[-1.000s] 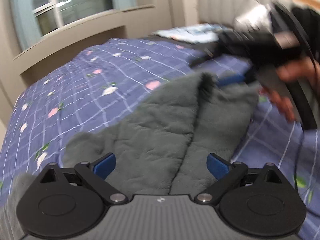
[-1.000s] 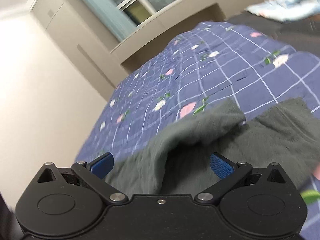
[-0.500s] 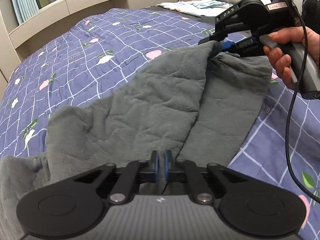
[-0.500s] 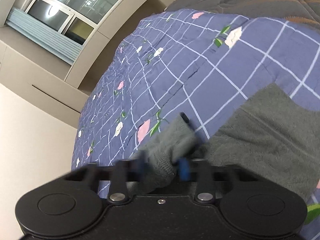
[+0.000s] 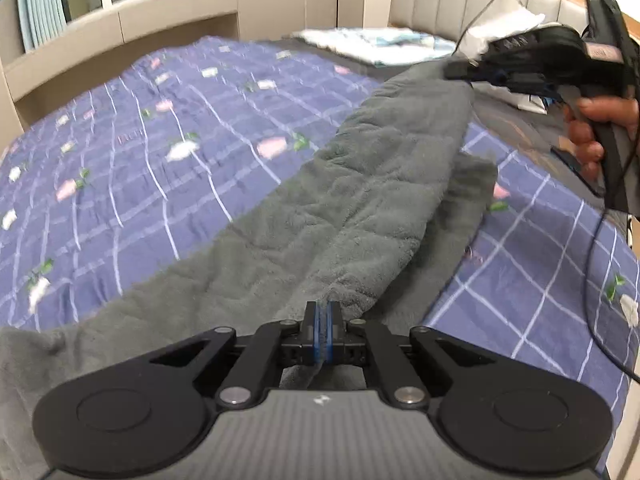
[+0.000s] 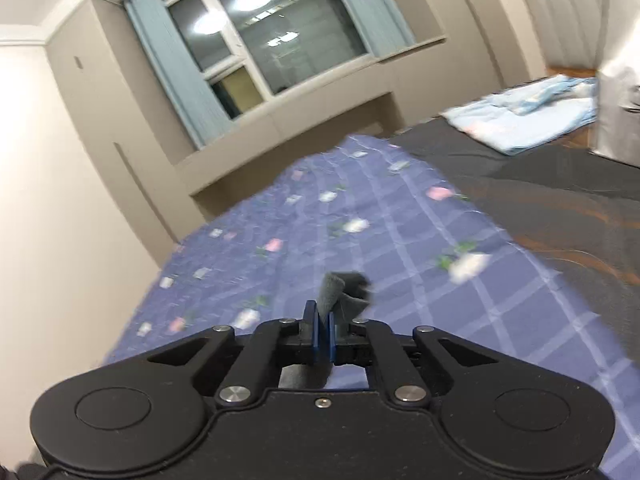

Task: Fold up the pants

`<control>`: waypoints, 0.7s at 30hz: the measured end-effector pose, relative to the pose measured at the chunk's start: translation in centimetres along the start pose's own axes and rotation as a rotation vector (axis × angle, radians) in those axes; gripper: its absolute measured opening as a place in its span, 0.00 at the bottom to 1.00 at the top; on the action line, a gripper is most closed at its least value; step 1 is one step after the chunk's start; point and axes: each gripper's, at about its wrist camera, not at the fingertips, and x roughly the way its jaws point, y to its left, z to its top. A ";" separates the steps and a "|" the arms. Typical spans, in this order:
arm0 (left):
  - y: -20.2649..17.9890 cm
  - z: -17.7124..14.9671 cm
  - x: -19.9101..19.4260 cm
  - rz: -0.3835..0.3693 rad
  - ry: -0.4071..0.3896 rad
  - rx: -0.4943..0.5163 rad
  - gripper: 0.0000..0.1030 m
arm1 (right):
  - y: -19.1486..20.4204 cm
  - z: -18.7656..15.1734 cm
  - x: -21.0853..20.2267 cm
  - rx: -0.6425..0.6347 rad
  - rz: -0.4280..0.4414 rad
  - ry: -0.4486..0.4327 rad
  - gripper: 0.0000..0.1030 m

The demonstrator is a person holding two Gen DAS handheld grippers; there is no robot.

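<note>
On bed: grey pants spread lengthwise over blue checked quilt. Left gripper clamped on near edge of pants. Right gripper just finished closing, pinching far corner, fabric tuft poking past pads, corner lifted clear of quilt. Folded light-blue cloth at bed's far end.

You are seeing no readable text, the small label on the right gripper staying too blurred.
</note>
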 end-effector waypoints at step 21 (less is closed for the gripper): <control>-1.3 -2.3 1.9 0.017 0.067 0.100 0.24 | -5.1 -7.2 2.3 0.229 -0.070 0.126 0.12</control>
